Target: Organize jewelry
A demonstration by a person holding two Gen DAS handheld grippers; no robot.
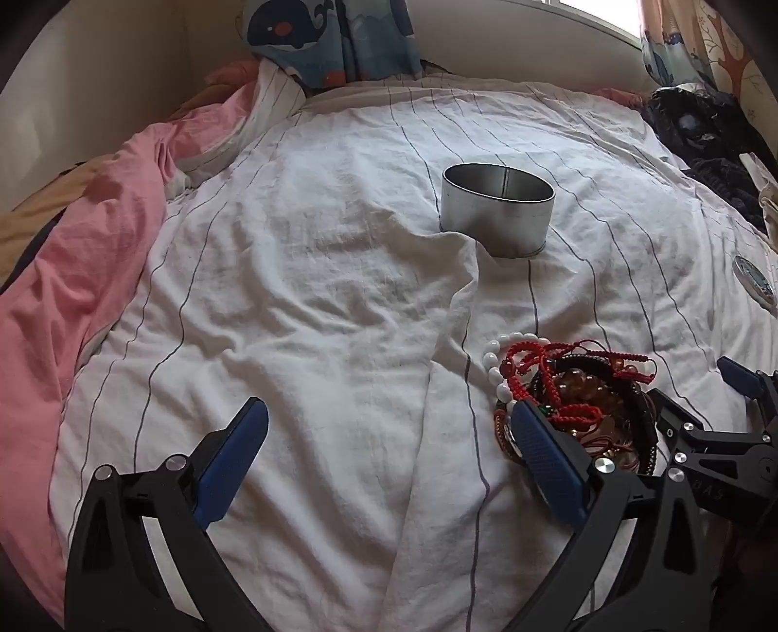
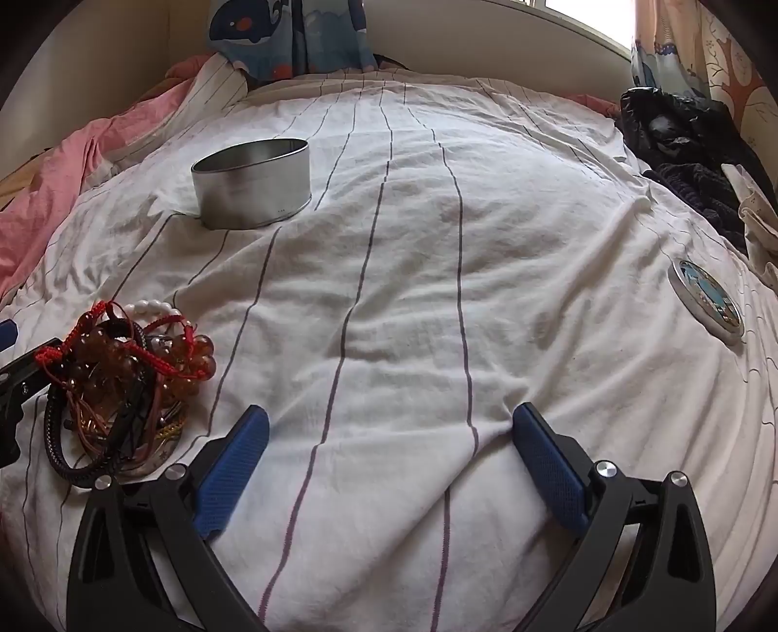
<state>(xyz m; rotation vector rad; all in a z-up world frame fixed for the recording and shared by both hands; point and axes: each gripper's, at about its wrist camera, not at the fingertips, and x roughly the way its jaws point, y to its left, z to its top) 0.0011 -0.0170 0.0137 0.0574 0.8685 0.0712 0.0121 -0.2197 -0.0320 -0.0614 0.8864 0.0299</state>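
Observation:
A tangled pile of bracelets (image 1: 574, 394), with white beads, red cords, amber beads and dark braided bands, lies on the white striped bedsheet (image 1: 316, 291). It also shows in the right wrist view (image 2: 121, 384) at the left. An open round metal tin (image 1: 496, 214) stands further back; in the right wrist view the tin (image 2: 253, 182) is at the upper left. My left gripper (image 1: 389, 428) is open and empty, its right finger beside the pile. My right gripper (image 2: 389, 432) is open and empty over bare sheet, right of the pile.
The tin's lid (image 2: 707, 301) with a blue picture lies on the sheet at the right. Dark clothes and a black bag (image 2: 680, 141) sit at the far right. A pink blanket (image 1: 82, 253) is bunched at the left. A whale-print fabric (image 1: 316, 39) hangs at the back.

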